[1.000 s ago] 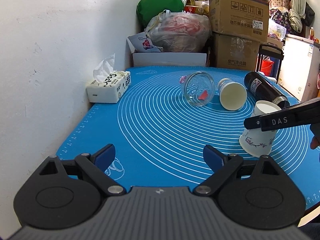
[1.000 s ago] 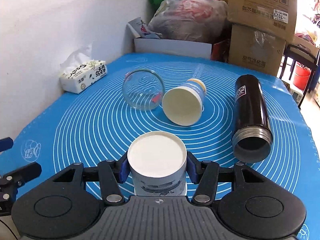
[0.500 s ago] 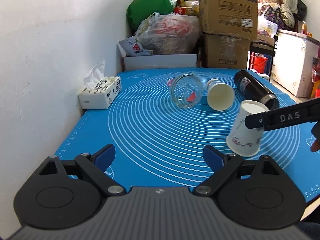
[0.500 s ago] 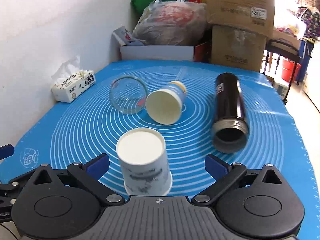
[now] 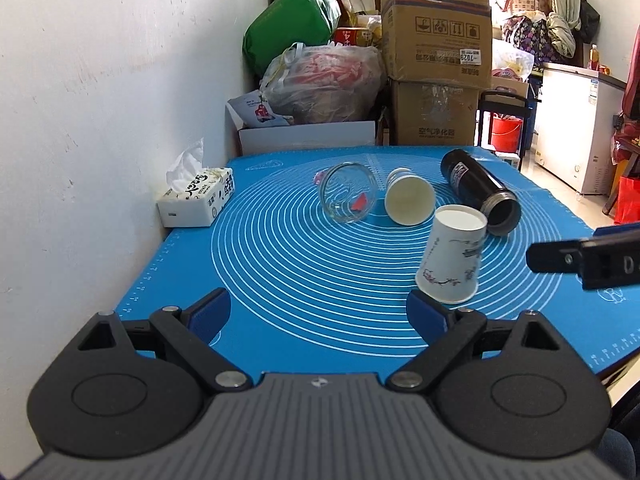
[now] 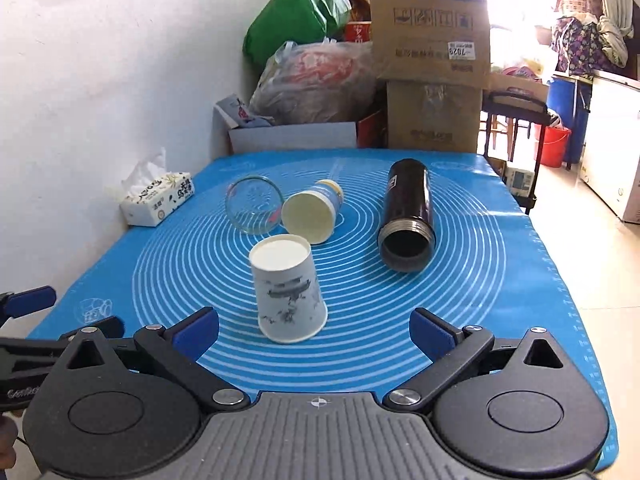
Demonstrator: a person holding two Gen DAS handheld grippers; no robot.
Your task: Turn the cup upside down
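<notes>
A white paper cup with a grey print (image 6: pixel 287 292) stands upside down on the blue mat (image 6: pixel 460 300), base up; it also shows in the left wrist view (image 5: pixel 452 254). My right gripper (image 6: pixel 314 330) is open and empty, just in front of the cup and apart from it. My left gripper (image 5: pixel 320 312) is open and empty over the mat's front left, with the cup beyond its right finger. The right gripper's finger (image 5: pixel 580 258) shows at the right edge of the left wrist view.
A glass jar (image 6: pixel 254 210), a second paper cup (image 6: pixel 312 216) and a black flask (image 6: pixel 408 214) lie on their sides further back. A tissue box (image 6: pixel 158 200) sits by the white wall on the left. Cardboard boxes (image 6: pixel 430 52) and bags stand behind the table.
My right gripper opened, let go of the white cup and pulled back from it. The cup now stands base up on the mat. The left gripper drew back a little.
</notes>
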